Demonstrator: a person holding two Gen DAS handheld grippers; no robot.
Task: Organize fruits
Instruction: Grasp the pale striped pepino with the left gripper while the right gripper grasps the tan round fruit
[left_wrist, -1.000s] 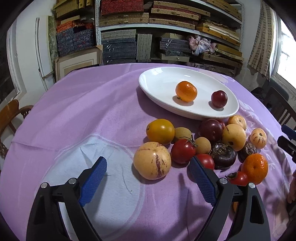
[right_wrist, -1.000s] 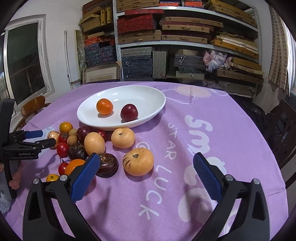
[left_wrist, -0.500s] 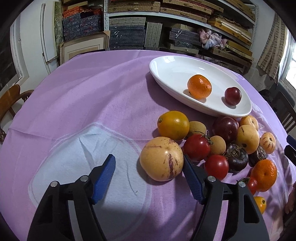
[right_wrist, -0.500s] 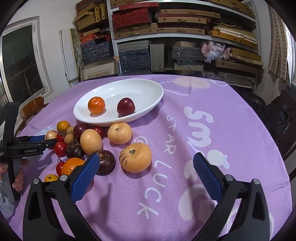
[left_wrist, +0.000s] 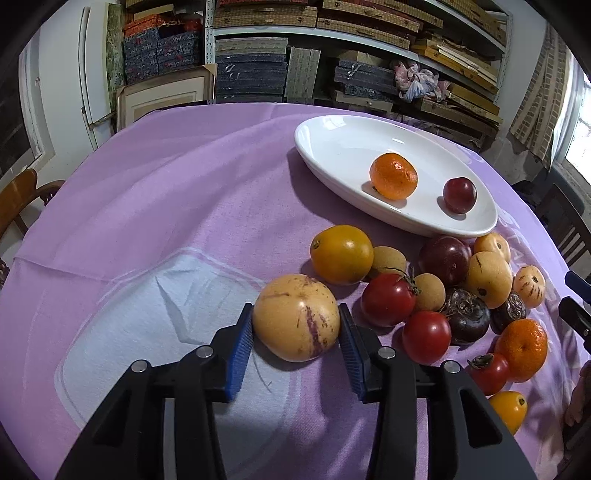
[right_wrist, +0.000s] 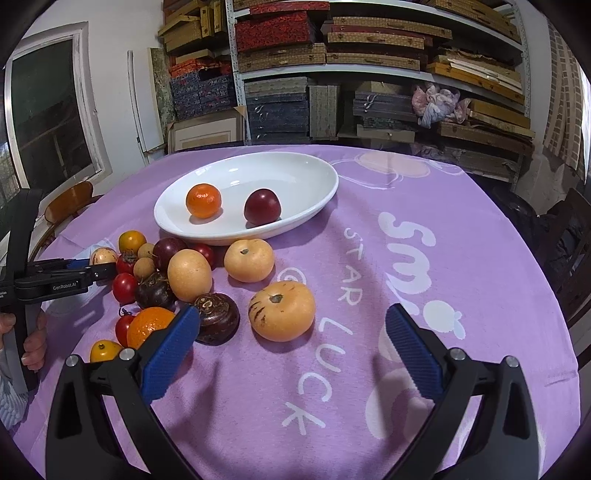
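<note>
Purple tablecloth (left_wrist: 192, 192), yellow purple-streaked fruit (left_wrist: 295, 317) between the closing left gripper (left_wrist: 295, 332) fingers, both pads touching it.

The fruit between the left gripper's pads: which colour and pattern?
Pale yellow fruit with purple streaks; left wrist view.

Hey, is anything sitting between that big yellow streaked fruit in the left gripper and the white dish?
Yes. The left gripper is closing around the streaked yellow fruit, and a round orange-yellow fruit lies on the cloth between it and the white dish. Lifted over that, nothing visible blocks it.
</note>
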